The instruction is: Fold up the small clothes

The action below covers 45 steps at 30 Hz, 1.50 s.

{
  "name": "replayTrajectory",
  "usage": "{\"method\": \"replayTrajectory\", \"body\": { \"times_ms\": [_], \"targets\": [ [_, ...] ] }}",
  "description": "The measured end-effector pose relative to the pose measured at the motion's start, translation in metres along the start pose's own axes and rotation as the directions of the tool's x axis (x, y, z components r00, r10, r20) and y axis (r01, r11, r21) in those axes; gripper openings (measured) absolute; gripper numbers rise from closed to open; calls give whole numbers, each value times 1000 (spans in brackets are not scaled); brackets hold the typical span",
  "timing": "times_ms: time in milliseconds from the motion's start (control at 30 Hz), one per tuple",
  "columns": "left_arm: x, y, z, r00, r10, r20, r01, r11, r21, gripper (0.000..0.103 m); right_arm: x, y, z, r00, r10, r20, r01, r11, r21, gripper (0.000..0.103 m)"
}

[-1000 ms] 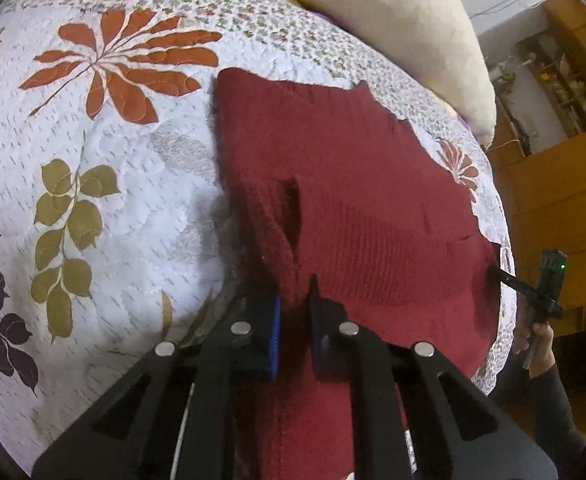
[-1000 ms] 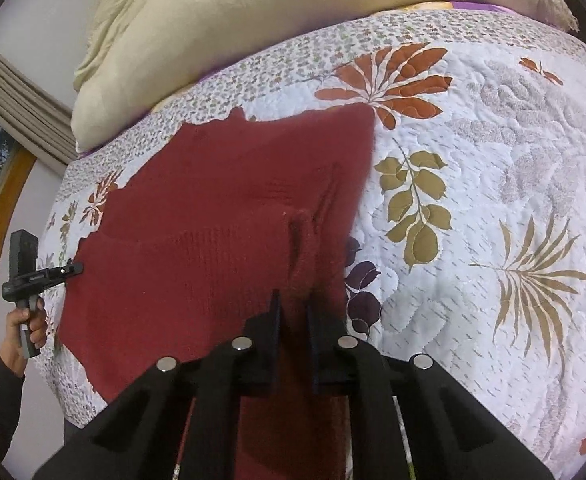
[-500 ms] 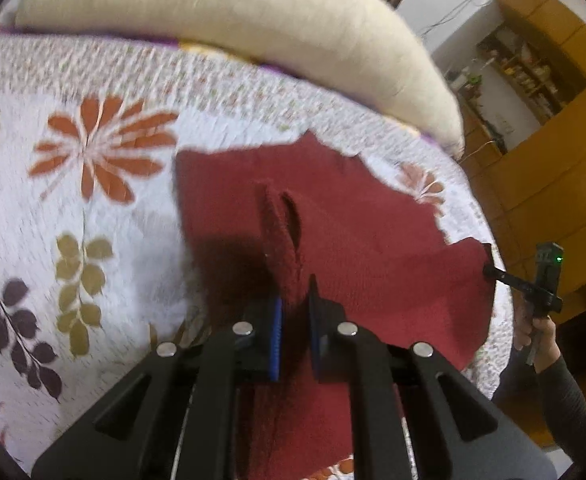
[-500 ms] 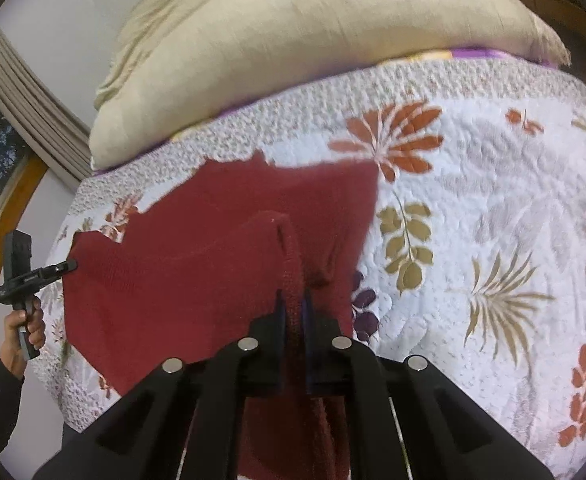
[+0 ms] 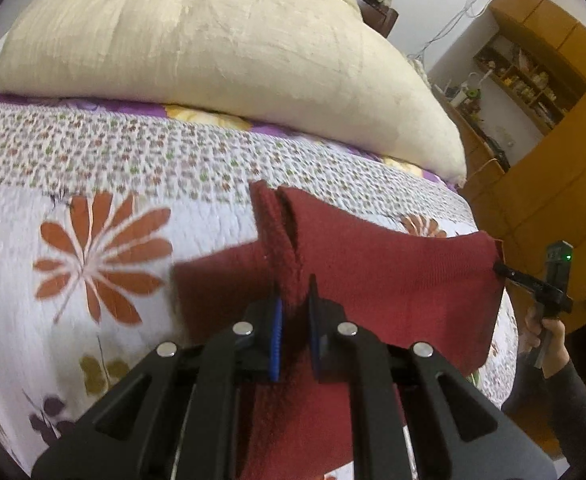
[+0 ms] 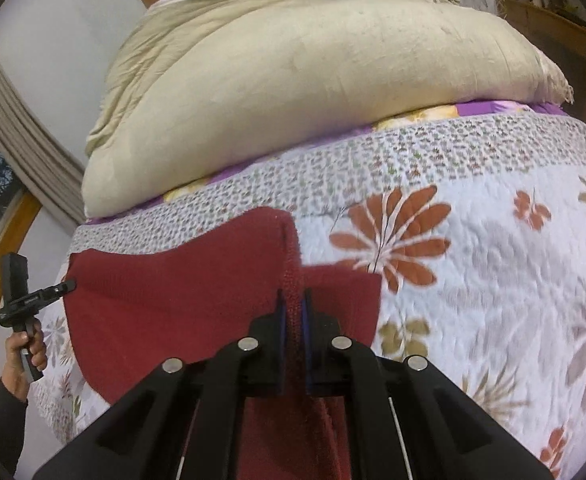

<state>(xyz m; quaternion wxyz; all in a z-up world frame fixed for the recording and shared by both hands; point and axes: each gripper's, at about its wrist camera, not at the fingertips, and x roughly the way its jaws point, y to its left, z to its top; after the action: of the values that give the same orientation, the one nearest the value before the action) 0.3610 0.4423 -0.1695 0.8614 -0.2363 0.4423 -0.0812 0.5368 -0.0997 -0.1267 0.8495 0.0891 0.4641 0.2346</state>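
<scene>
Left gripper (image 5: 293, 300) clamped on a raised fold of the red knit (image 5: 393, 280). Knit lifted off the quilt (image 5: 93, 200), stretched between both tools. Right gripper (image 6: 291, 304) pinched tight on the other fold. Pillow (image 6: 293, 80) behind.

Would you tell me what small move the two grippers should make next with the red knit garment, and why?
Probably carry both held edges forward toward the cream pillow and lower them. The left gripper and right gripper each pinch a raised edge of the red garment, while its far part lies flat on the floral quilt, so the fold looks unfinished.
</scene>
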Motion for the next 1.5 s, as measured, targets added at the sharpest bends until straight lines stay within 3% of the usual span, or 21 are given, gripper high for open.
{"method": "replayTrajectory", "body": {
  "times_ms": [267, 467, 600, 833, 967, 1167, 1400, 1500],
  "targets": [
    [60, 26, 34, 995, 50, -84, -53, 998, -26, 9, 62, -23, 32, 996, -34, -82, 38, 998, 53, 6],
    [116, 60, 29, 970, 124, -210, -142, 987, -73, 9, 113, -49, 32, 982, -48, -180, 72, 989, 131, 6],
    [109, 68, 36, 982, 60, -177, -85, 987, -139, 8, 111, -49, 35, 985, -28, -169, 52, 989, 135, 6],
    [92, 56, 62, 991, 65, -115, -77, 991, -109, 8, 98, -37, 63, 993, -20, -112, 33, 993, 110, 6],
    [108, 56, 73, 984, 104, -146, -117, 990, -82, 8, 117, -38, 70, 990, -57, -128, 71, 992, 108, 6],
    [143, 76, 79, 978, 104, -183, -127, 984, -122, 8, 145, -53, 72, 987, -84, -139, 105, 984, 147, 6],
    [176, 99, 62, 957, 137, -257, -174, 976, -130, 10, 174, -74, 64, 979, -87, -185, 120, 977, 176, 7],
    [173, 94, 62, 945, 204, -256, -239, 965, -112, 14, 191, -83, 53, 962, -124, -245, 169, 970, 173, 17]
  ]
}}
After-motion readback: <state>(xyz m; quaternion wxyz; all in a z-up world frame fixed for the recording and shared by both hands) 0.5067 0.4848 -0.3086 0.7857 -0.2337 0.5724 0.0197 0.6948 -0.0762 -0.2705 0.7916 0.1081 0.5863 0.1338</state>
